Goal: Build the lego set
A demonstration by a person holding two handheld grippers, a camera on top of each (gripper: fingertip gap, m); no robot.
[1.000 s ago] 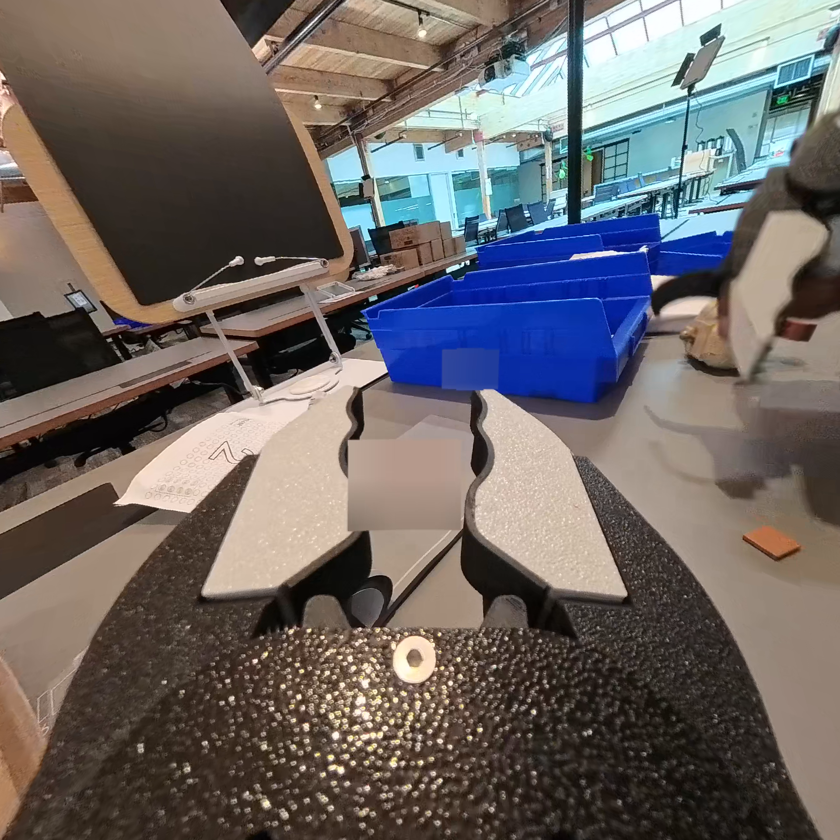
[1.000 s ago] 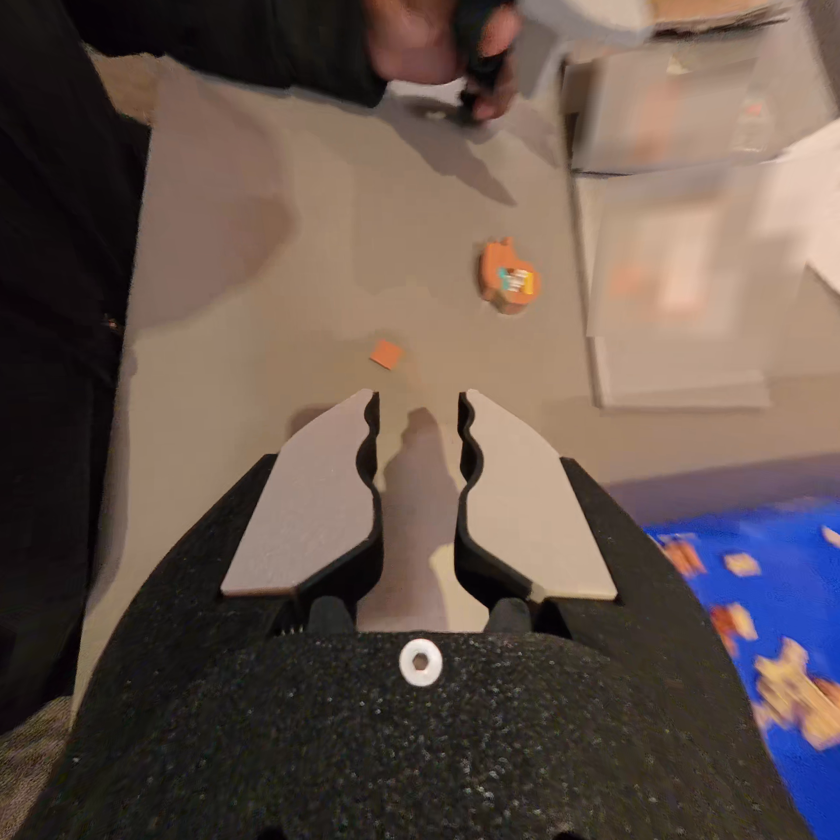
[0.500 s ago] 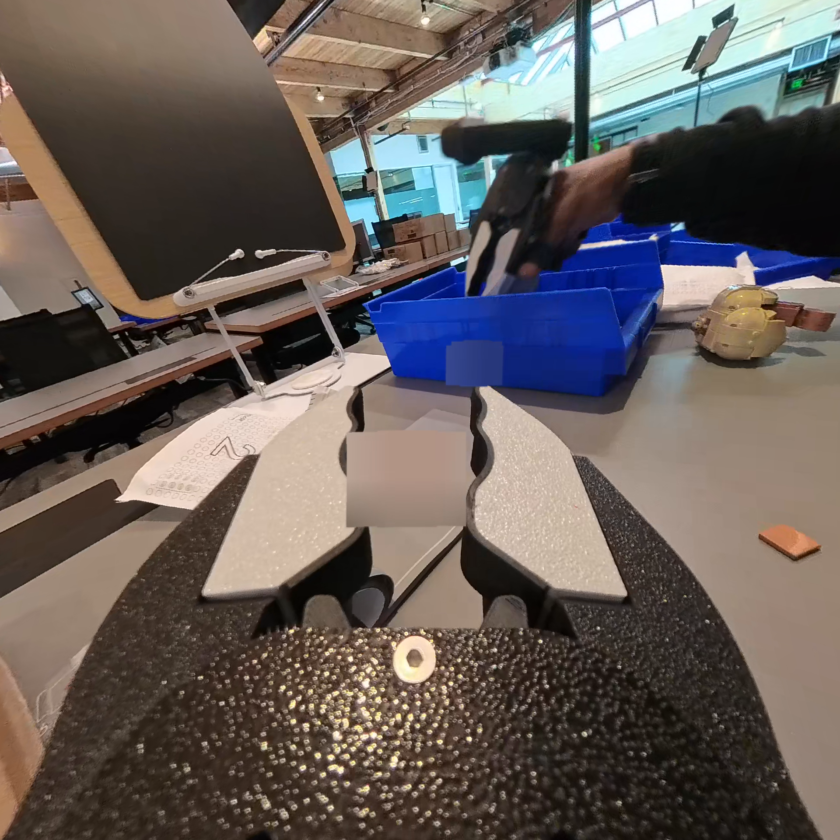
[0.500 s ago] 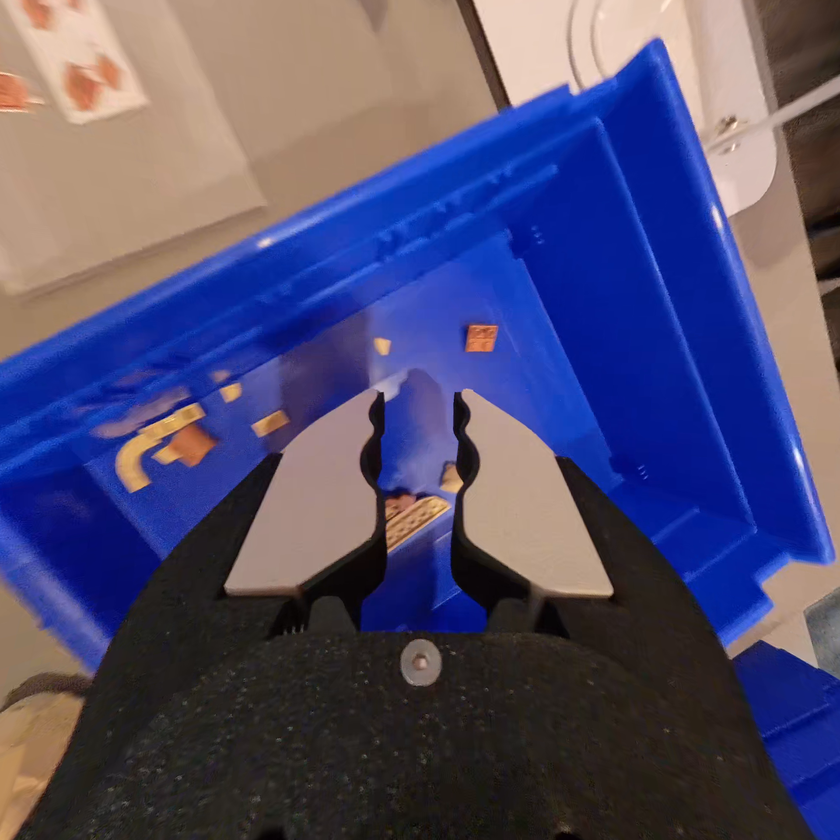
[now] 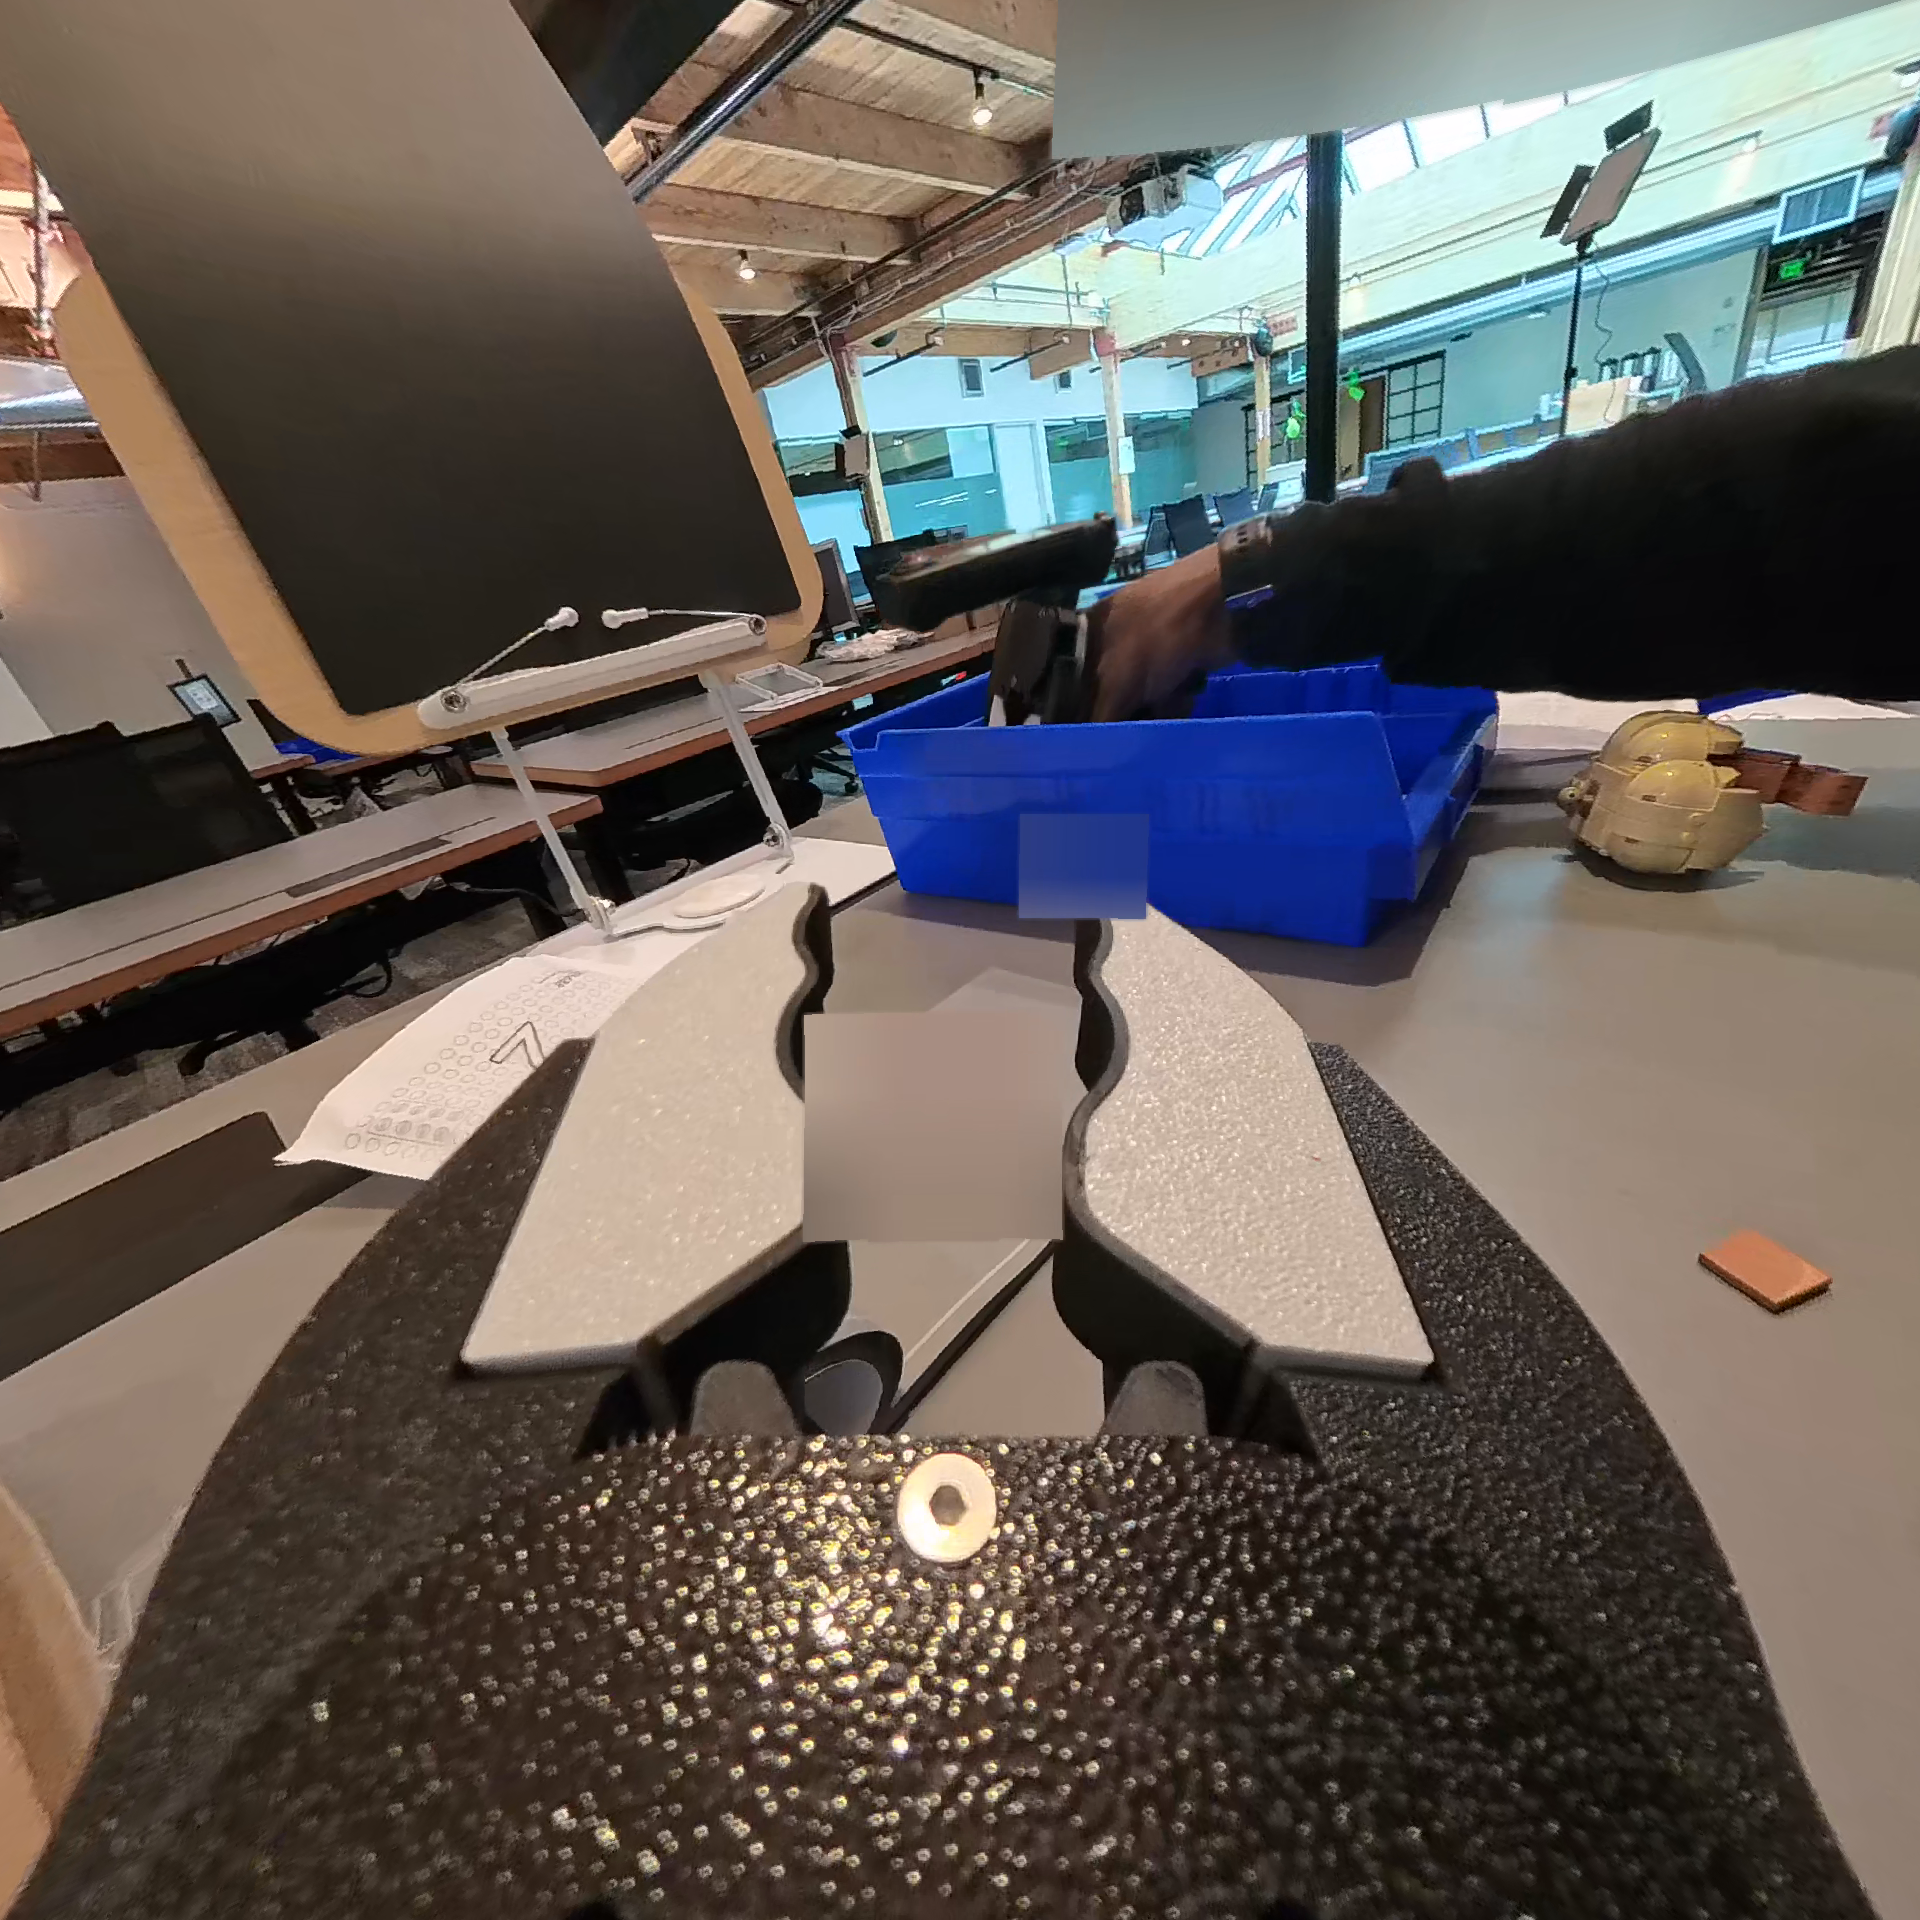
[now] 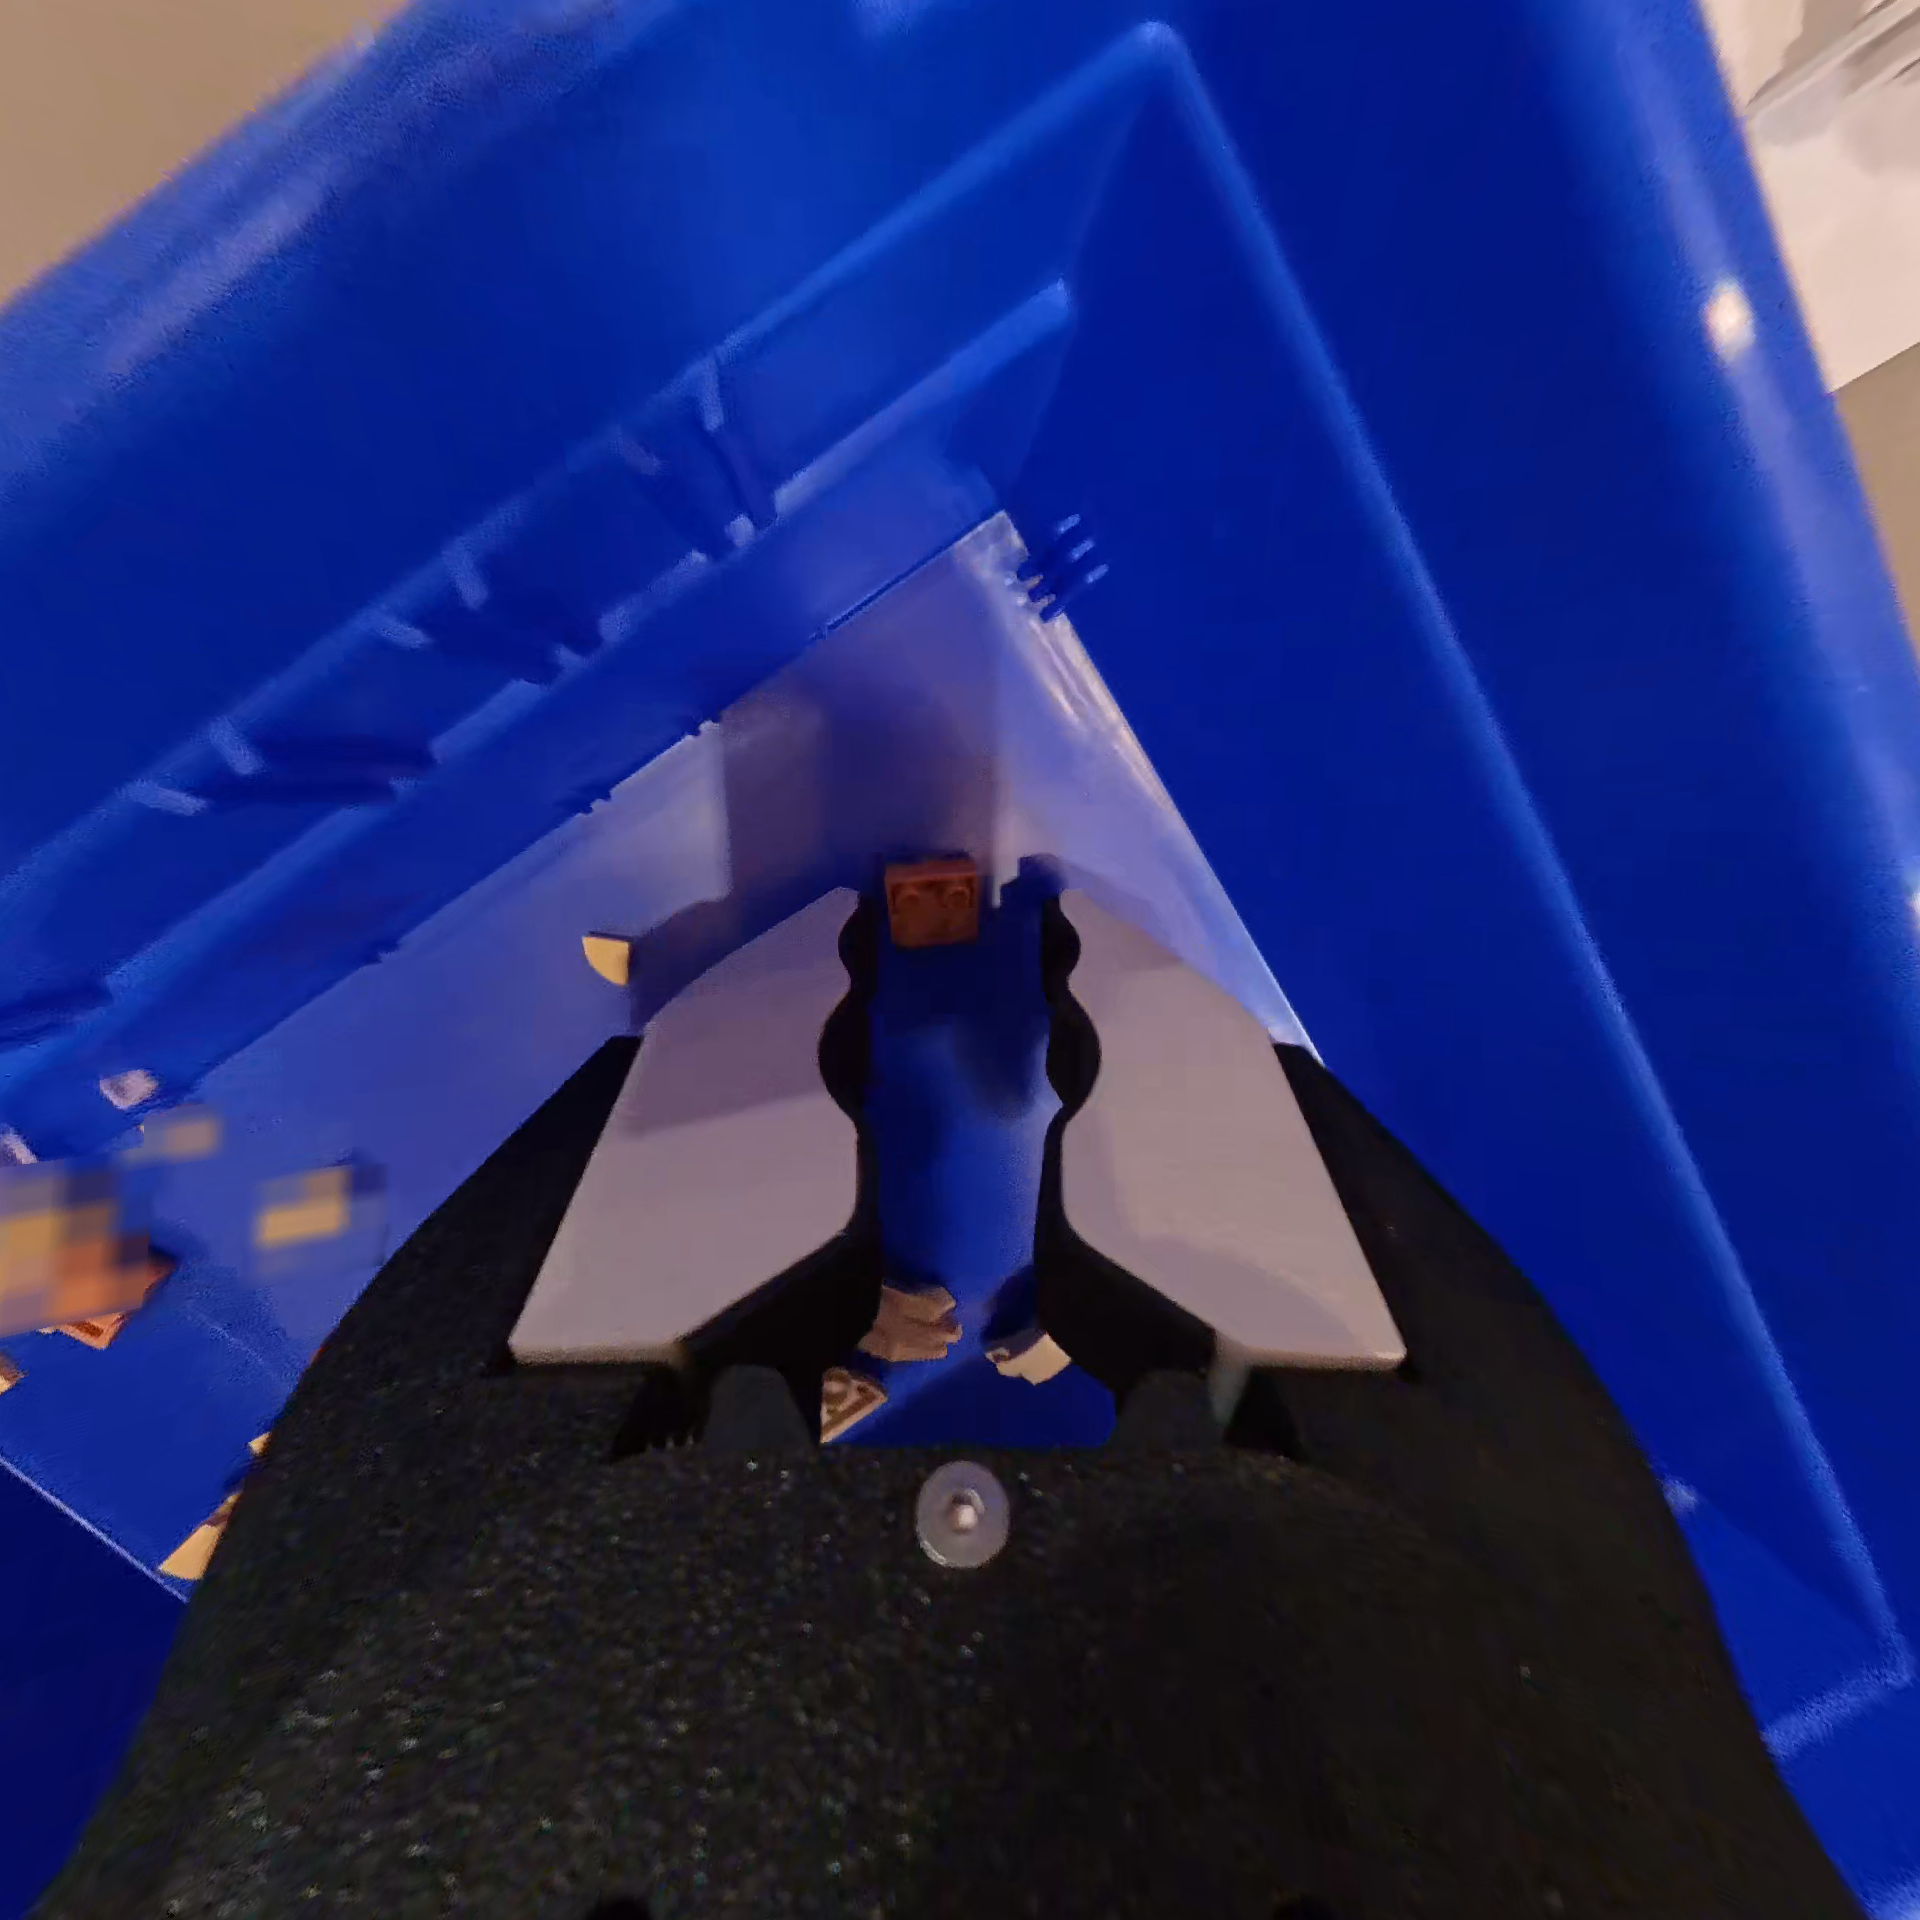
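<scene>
Right gripper (image 6: 951, 904): jaws parted inside blue bin (image 6: 1455, 727), near its corner, brown square brick (image 6: 932, 900) between the tips, unpressed. Centre it, then close. Left gripper (image 5: 951, 935): open, empty, over grey table (image 5: 1558, 1091).

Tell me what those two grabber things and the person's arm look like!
Both the left gripper and the right gripper have a bumpy, sparkly black body, two pale grey fingers with wavy black edges, and one silver screw. The arm wears a black sleeve.

Grey table (image 5: 1558, 1091) carried blue bin (image 5: 1195, 821), printed sheet (image 5: 447, 1070), tan helmet-like toy (image 5: 1662, 790), small copper-coloured tile (image 5: 1764, 1270).
</scene>
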